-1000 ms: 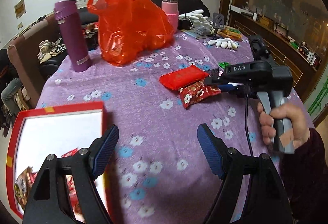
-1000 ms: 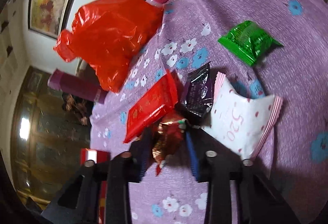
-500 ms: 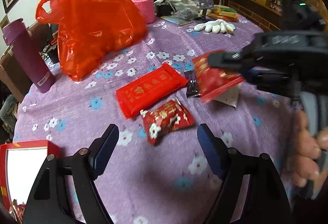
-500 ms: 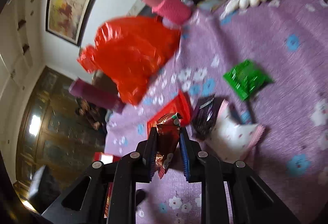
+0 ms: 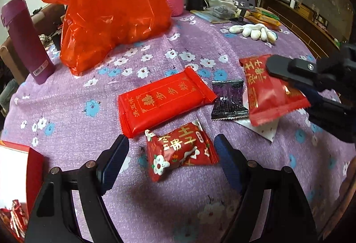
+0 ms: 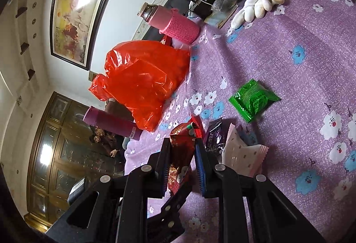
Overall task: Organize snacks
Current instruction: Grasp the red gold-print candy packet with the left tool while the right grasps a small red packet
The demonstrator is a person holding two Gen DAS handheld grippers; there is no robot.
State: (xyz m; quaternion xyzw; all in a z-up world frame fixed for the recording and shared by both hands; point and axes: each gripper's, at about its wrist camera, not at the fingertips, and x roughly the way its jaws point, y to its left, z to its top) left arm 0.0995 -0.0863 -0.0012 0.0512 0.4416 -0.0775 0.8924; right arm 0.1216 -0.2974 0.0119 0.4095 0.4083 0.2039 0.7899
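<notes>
Pinching a red snack packet (image 6: 181,149), right gripper (image 6: 183,160) was held aloft, left gripper (image 5: 171,154) fingers were spread around a flowered packet (image 5: 180,151) on the surface (image 5: 73,109).

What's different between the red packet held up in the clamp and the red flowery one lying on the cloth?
The red packet in the right gripper hangs off the table, pinched between the fingers; the flowered red packet lies loose on the purple tablecloth between the open left gripper's fingers. The held packet looks plain red with gold characters; the lying one also carries white flowers. Both are sealed red wrappers with gold print.
</notes>
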